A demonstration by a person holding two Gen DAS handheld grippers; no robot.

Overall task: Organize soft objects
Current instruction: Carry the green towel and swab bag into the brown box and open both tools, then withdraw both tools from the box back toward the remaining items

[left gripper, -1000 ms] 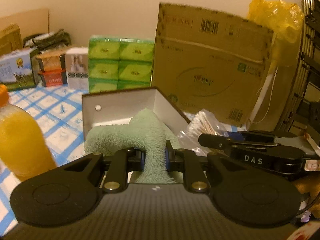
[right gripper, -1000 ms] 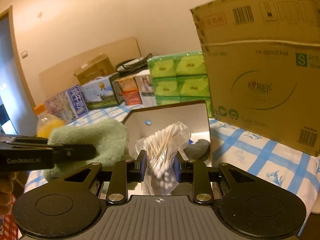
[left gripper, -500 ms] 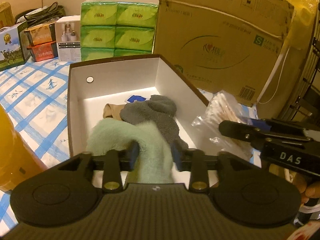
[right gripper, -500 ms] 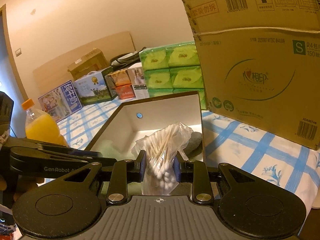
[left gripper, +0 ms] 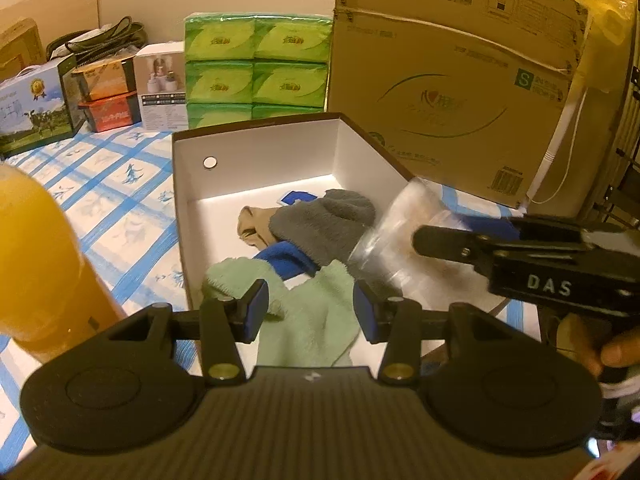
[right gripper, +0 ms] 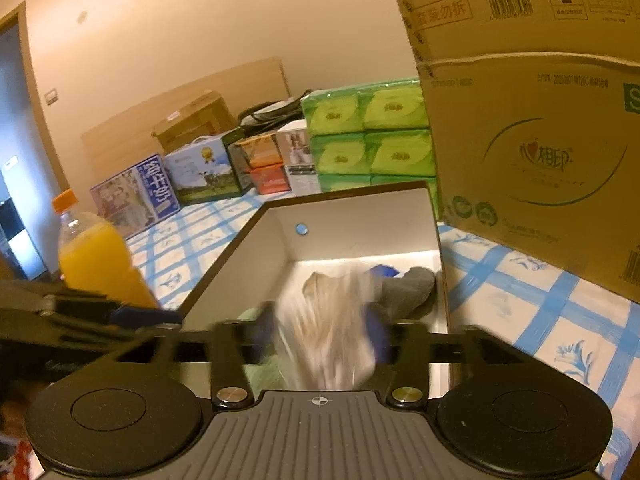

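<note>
green cloth [left gripper: 308,312] lies in the white box [left gripper: 256,148], straight ahead between the left gripper [left gripper: 310,308]'s just-opened, spread fingers, untouched; the right gripper [right gripper: 324,340], jaws just opened, releases a blurred swab bag [right gripper: 332,336].

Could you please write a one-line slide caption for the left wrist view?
Left gripper open, jaws just parted, over a mint-green fluffy cloth lying in the white cardboard box.

Both wrist views look closely down along their fingers, sharing the white box [left gripper: 256,148].
</note>
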